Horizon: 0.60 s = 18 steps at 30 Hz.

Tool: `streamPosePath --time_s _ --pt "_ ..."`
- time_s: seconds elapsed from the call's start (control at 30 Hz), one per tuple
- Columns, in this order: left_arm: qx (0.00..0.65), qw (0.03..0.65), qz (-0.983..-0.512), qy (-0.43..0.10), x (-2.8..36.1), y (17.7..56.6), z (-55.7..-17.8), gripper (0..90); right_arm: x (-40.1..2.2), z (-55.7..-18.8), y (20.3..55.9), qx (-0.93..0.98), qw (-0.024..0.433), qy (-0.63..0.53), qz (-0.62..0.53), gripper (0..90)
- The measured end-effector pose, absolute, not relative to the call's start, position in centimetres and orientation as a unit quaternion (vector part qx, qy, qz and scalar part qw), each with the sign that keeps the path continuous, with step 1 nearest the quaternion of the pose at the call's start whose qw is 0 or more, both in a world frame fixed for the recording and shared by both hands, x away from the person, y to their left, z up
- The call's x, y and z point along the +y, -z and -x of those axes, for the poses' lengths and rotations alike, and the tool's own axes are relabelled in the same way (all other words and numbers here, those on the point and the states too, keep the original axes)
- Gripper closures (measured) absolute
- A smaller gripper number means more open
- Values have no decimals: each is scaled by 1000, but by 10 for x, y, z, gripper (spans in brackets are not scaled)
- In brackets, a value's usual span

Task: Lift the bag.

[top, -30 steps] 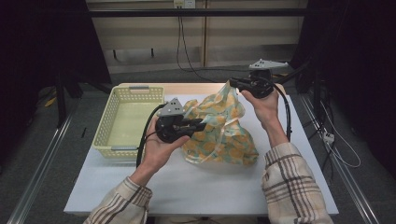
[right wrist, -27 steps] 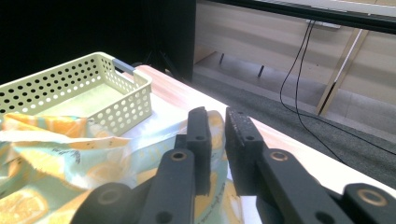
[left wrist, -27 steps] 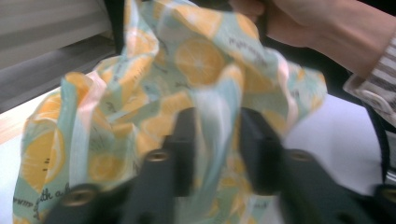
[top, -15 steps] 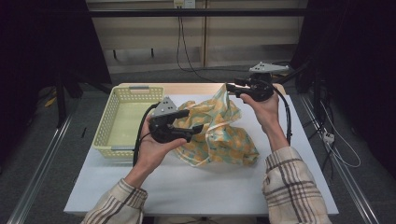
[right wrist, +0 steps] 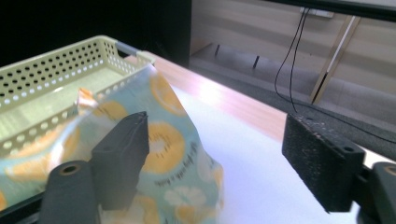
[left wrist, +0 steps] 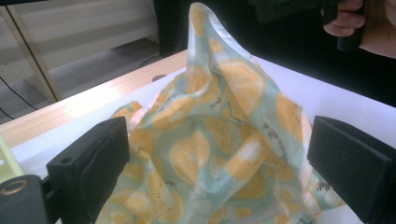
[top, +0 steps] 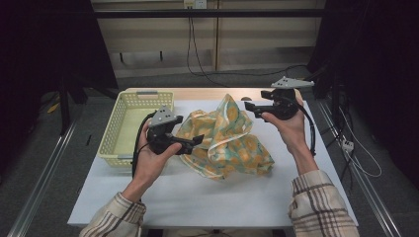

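A thin cloth (top: 225, 138) printed with orange slices on pale teal lies crumpled in the middle of the white table top (top: 197, 197), one corner standing up in a peak. My left gripper (top: 197, 140) is at the cloth's left edge and my right gripper (top: 248, 106) at the peak's right side. Both have just been opening. In the left gripper view my left gripper (left wrist: 219, 172) is open, the cloth (left wrist: 224, 121) lying loose between the wide jaws. In the right gripper view my right gripper (right wrist: 219, 140) is open, the cloth (right wrist: 173, 140) beside its left jaw, apart from the pads.
A pale yellow perforated basket (top: 118, 123) stands at the table's left, close to the cloth, its wall (right wrist: 56, 70) also seen from the right gripper. A wooden strip (top: 197, 92) runs along the far edge. Cables hang beyond the table.
Both grippers were shut on the cloth a second ago; their jaws have opened and let it go. The left hand has drawn left, the right hand right, and the cloth has settled.
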State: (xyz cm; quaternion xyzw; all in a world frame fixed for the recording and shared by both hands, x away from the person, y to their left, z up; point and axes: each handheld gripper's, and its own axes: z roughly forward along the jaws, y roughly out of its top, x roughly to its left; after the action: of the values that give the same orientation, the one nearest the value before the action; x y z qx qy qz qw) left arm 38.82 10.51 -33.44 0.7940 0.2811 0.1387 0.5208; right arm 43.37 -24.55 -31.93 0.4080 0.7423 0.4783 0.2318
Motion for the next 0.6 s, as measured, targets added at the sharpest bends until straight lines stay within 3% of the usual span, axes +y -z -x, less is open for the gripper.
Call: streamPosePath --time_s 0.6 --pt "292 502 -799 -155 131 353 -367 56 -250 -376 345 752 228 -465 -408 170"
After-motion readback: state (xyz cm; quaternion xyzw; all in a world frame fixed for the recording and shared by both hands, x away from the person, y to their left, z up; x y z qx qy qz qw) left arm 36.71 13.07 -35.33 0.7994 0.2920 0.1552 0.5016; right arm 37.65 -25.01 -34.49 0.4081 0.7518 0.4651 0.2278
